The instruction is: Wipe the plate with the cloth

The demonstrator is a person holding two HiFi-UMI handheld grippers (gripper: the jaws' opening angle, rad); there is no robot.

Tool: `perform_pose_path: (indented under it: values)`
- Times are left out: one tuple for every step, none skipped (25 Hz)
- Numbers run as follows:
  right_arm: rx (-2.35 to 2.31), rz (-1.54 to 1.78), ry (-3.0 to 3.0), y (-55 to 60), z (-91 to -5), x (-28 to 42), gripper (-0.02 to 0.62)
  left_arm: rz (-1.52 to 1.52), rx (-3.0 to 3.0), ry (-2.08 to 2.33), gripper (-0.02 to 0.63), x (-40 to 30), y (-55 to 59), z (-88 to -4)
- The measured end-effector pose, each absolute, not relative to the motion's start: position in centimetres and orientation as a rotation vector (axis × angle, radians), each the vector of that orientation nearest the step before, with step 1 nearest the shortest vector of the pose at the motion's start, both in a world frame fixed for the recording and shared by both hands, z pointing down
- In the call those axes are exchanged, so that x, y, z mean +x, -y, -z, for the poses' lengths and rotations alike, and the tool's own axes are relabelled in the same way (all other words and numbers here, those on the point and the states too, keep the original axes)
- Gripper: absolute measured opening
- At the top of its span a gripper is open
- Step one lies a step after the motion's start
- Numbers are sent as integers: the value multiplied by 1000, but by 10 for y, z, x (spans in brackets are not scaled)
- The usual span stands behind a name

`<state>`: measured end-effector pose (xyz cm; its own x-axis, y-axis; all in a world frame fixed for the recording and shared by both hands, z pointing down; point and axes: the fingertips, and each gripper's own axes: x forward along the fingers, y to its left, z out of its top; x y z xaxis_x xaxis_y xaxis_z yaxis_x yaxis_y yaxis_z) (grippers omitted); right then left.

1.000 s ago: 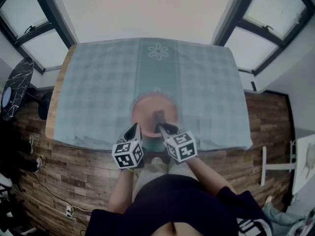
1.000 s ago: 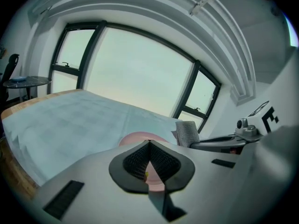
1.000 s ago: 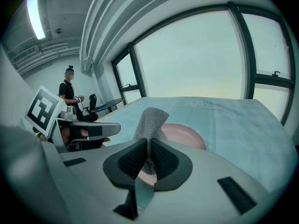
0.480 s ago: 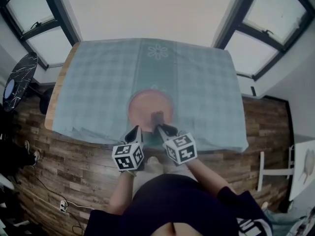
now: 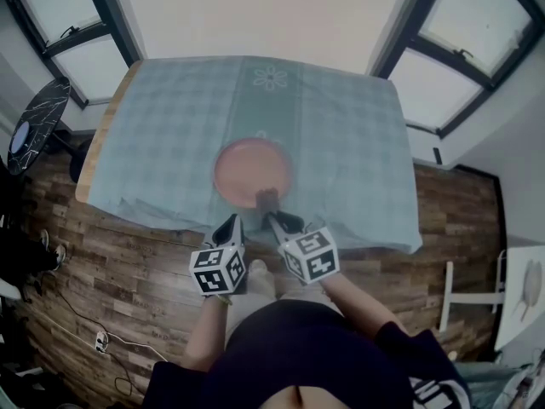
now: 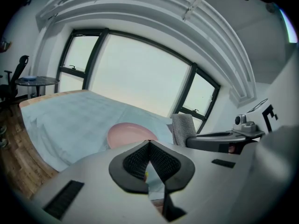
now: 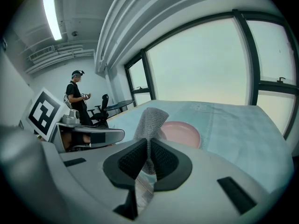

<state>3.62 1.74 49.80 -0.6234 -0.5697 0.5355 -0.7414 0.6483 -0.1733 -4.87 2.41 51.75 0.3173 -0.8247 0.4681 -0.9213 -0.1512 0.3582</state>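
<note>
A pink plate (image 5: 252,170) lies on the teal checked tablecloth (image 5: 341,143), near the table's front edge. My right gripper (image 5: 274,218) is shut on a grey mesh cloth (image 5: 266,199), which sticks up from the jaws just at the plate's near rim. In the right gripper view the cloth (image 7: 150,120) is pinched between the pads, with the plate (image 7: 180,132) beyond it. My left gripper (image 5: 230,225) hangs beside it, off the table's front edge, shut with nothing in it. The left gripper view shows the plate (image 6: 128,134) ahead and the cloth (image 6: 183,129) to the right.
A round black side table (image 5: 34,126) and a chair stand left of the table on the wooden floor (image 5: 111,254). Windows run behind the table. A person (image 7: 77,97) stands far off in the right gripper view. My own legs are below the grippers.
Both grippers have drawn back from the plate toward me. The cloth, which was over the plate's near part, now hangs at its near rim. Both jaws stayed shut.
</note>
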Motion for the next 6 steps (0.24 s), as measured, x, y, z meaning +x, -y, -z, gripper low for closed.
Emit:
perform_pose_path:
  values:
    - [1028, -528, 2433, -21, -497, 39, 34, -215, 2002, 1539, 12, -46, -29, -517]
    - [1028, -526, 2435, -25, -495, 41, 34, -215, 2001, 1541, 12, -44, -33, -517]
    - [1028, -525, 2439, -28, -494, 43, 34, -214, 2000, 1544, 12, -42, -37, -516]
    - [1029, -525, 2442, -32, -494, 46, 34, -211, 2001, 1547, 12, -40, -40, -515]
    - [1030, -525, 2445, -35, -493, 48, 34, -209, 2002, 1549, 12, -38, -44, -514]
    - [1030, -524, 2448, -38, -493, 50, 34, -206, 2003, 1551, 12, -35, -47, -513]
